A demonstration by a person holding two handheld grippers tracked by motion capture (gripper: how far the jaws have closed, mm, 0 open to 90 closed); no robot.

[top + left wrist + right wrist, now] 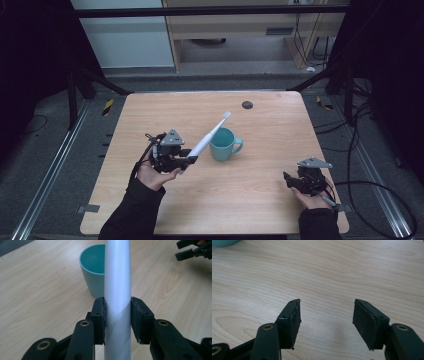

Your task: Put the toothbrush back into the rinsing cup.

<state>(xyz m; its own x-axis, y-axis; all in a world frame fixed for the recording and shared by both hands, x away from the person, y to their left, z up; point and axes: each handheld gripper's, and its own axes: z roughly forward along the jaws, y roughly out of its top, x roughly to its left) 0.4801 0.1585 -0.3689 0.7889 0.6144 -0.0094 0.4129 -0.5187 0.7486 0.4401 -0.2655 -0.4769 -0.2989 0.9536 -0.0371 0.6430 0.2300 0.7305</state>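
Toothbrush (209, 136), light, stiff and smooth enough to slip, sits clamped low on its handle in the left gripper (184, 161) beside the cup (223, 144), while the right gripper (289, 181) rests with jaws apart and empty.

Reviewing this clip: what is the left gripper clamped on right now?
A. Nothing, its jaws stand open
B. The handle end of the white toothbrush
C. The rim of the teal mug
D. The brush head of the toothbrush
B. The left gripper has both pads pressed against the thick white body of the toothbrush, whose brush head points up and away past the teal mug, which stands apart on the table.
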